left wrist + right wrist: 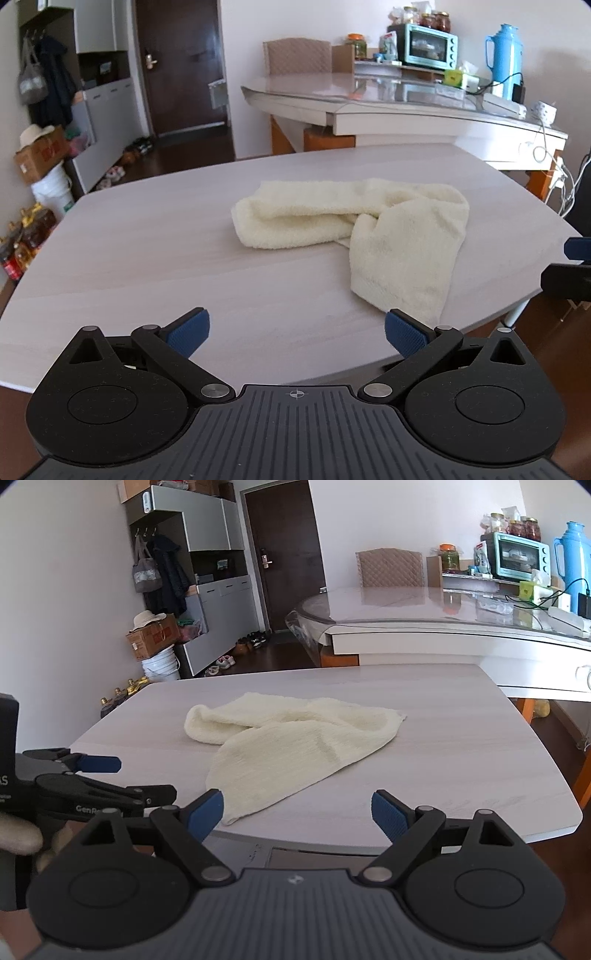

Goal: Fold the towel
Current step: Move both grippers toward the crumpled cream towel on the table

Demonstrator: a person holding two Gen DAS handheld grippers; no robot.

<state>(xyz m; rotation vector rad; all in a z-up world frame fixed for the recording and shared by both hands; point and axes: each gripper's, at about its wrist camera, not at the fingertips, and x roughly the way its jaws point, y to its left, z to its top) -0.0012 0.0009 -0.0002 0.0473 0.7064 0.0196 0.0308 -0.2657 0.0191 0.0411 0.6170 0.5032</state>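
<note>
Towel (354,221), cream and crumpled, lies mid-tabletop (147,258), its near corner just beyond the left gripper (297,332) and the right gripper (297,810), both hovering at the near edge with jaws spread wide, holding nothing.

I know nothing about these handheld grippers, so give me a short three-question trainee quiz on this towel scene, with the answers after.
1. True or false: the cream terry towel lies neatly folded in a square on the pale wood-grain table.
2. Multiple choice: the left gripper and right gripper are (A) both open and empty, (B) both clamped on the towel, (C) one open, one shut.
3. Fill in: the towel corner nearest the right gripper lies close to the table's ____ edge.

Key
1. False: it is crumpled, with one end flopped toward the cameras.
2. A.
3. Near.
</note>
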